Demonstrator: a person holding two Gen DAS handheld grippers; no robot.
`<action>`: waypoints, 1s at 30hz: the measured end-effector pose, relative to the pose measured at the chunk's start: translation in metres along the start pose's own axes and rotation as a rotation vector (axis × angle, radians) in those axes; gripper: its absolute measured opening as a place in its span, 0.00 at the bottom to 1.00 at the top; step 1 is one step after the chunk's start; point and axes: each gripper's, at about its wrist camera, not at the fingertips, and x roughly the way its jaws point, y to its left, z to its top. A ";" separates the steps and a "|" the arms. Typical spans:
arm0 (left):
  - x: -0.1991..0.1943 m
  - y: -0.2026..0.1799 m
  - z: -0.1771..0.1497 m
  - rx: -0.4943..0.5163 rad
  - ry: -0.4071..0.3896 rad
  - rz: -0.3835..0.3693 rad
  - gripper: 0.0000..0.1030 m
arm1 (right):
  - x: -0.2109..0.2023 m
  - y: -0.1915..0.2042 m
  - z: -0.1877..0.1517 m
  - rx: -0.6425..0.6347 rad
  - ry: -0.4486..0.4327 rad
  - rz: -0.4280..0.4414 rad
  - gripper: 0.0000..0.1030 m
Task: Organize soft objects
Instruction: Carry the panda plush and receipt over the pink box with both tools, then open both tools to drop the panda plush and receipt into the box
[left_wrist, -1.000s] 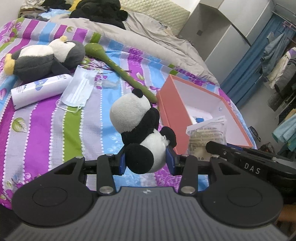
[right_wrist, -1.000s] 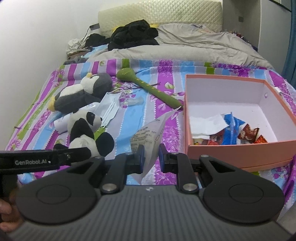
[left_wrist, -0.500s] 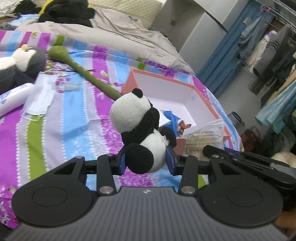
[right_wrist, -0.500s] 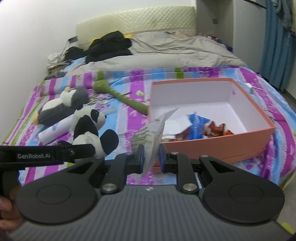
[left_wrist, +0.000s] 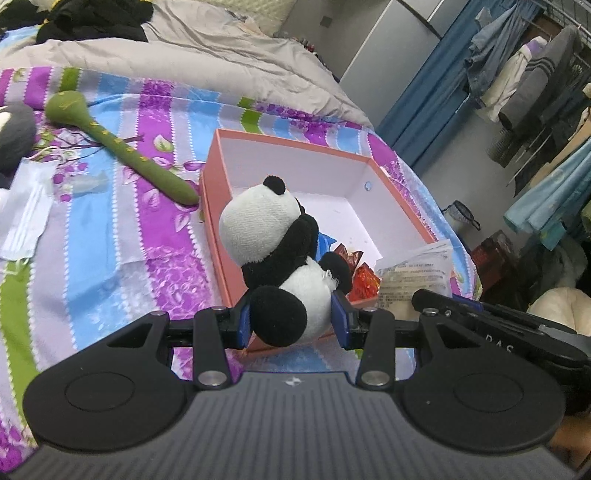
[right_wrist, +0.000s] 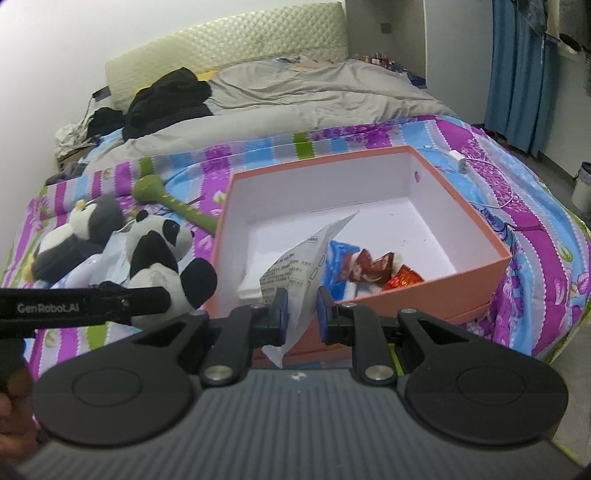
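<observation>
Two items being carried to the pink box (right_wrist: 476, 225).
Left gripper (left_wrist: 291, 325) clamping the toy panda (left_wrist: 273, 254) above the box's near edge; right gripper (right_wrist: 299, 314) pinching a white packet (right_wrist: 303, 266). Snacks (right_wrist: 373, 266) already inside; penguin toy (right_wrist: 74, 240), green stick (left_wrist: 122, 147), face mask (left_wrist: 26, 218) lying unsorted.

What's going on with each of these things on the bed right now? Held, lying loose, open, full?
Panda plush: clamped in the left hand-held gripper.
Printed packet: pinched in the right hand-held gripper.
Orange box: open, wrappers in one corner.
Green plush stick: lying loose on the bedspread.
Grey penguin plush: lying on its side.
</observation>
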 end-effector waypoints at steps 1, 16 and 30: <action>0.007 -0.001 0.004 0.003 0.007 0.000 0.46 | 0.005 -0.004 0.003 0.004 0.003 -0.002 0.19; 0.124 -0.011 0.061 0.045 0.132 -0.002 0.47 | 0.095 -0.057 0.039 0.068 0.074 -0.050 0.19; 0.173 -0.017 0.075 0.058 0.158 -0.001 0.63 | 0.148 -0.100 0.037 0.184 0.182 -0.078 0.34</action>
